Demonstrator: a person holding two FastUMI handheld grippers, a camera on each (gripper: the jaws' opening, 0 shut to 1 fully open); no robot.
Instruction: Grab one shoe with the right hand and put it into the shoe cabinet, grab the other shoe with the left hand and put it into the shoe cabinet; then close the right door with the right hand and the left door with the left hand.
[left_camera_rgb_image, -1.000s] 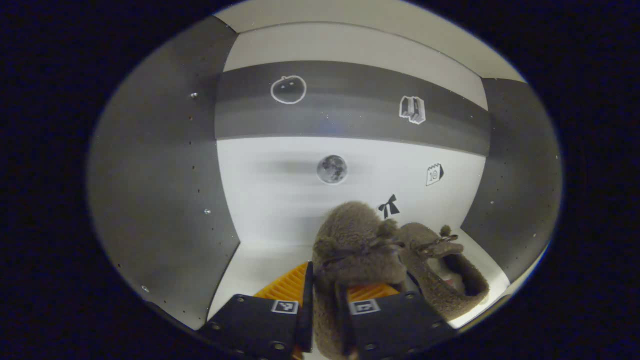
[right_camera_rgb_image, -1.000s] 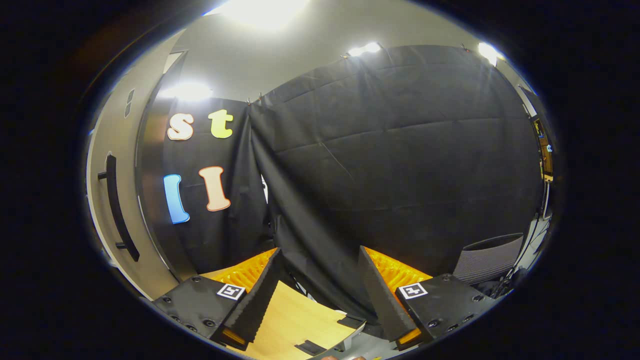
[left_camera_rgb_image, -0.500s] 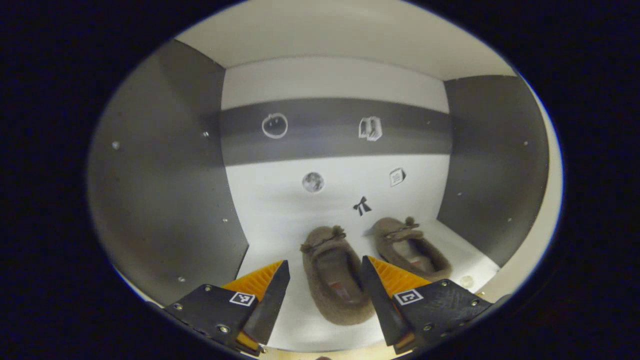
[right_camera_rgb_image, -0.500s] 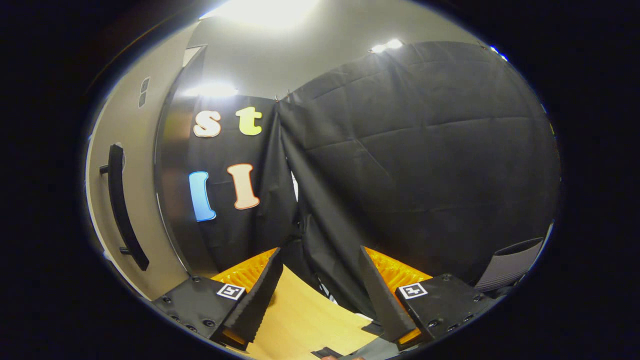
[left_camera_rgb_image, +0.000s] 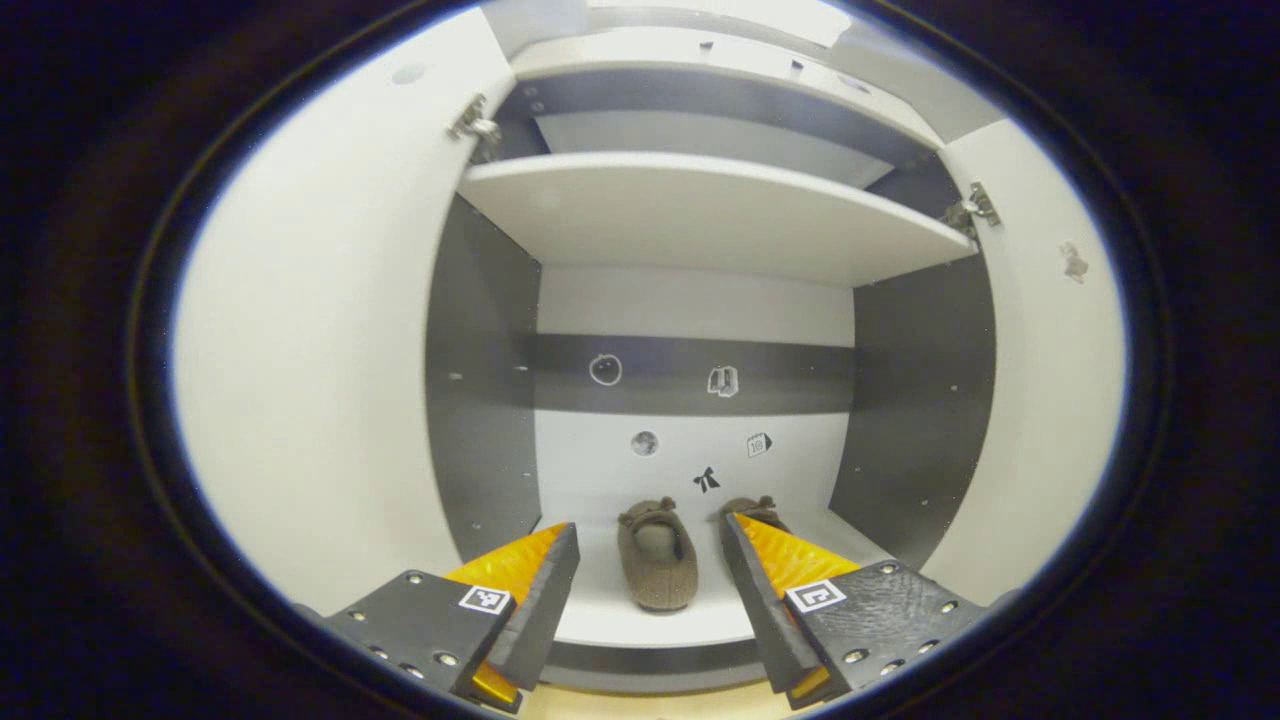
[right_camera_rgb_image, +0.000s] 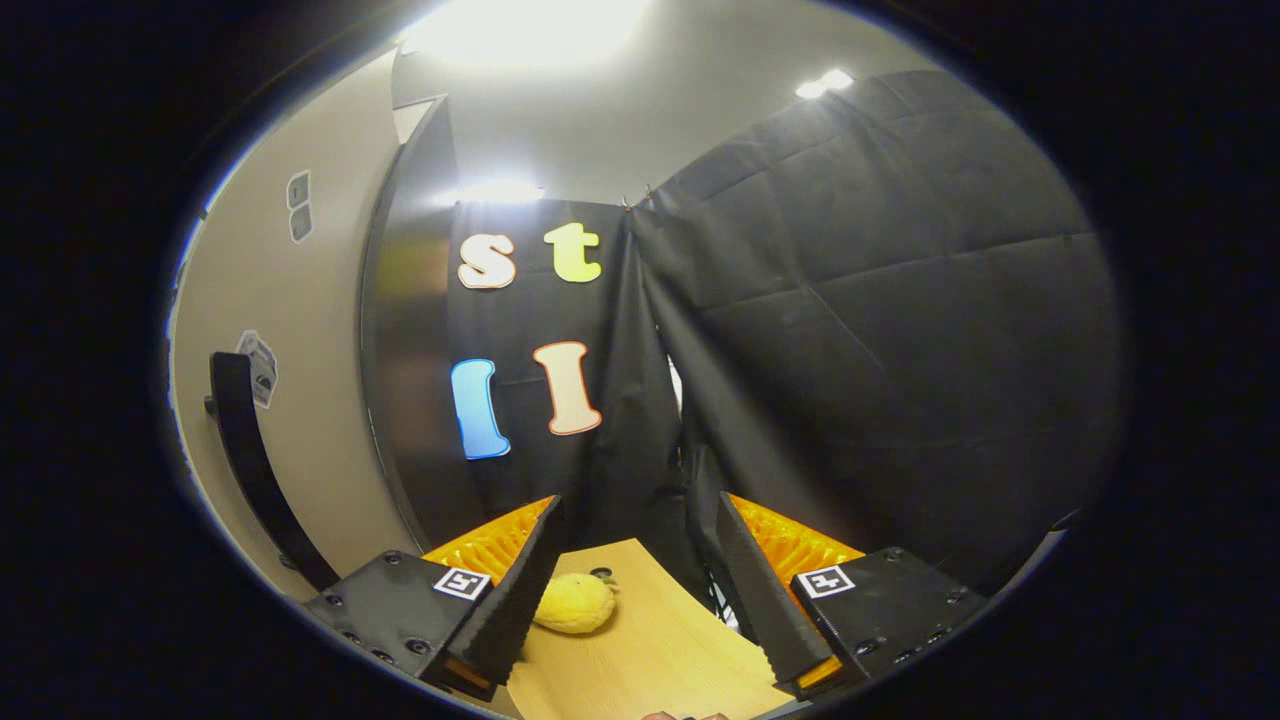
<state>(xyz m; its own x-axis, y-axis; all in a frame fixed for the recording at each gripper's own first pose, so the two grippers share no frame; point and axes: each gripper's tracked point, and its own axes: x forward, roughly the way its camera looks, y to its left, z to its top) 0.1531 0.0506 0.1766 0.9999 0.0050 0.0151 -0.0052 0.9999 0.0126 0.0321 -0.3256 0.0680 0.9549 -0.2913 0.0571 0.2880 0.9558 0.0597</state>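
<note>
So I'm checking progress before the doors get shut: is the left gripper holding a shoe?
No, the left gripper is open and empty, with a shoe lying on the cabinet floor.

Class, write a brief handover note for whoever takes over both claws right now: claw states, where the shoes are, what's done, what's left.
Left claw: open, empty, in front of the open white shoe cabinet.
Right claw: open, empty, over a light wooden tabletop, beside the door's black handle.
Both fuzzy brown shoes rest on the cabinet's lower shelf.
Done: shoes stowed.
Left: close right door, then left door.

Ceiling lights (right_camera_rgb_image: 520, 25) glare overhead; cabinet interior (left_camera_rgb_image: 690, 450) evenly lit, sharp; fisheye bends edges.
</note>
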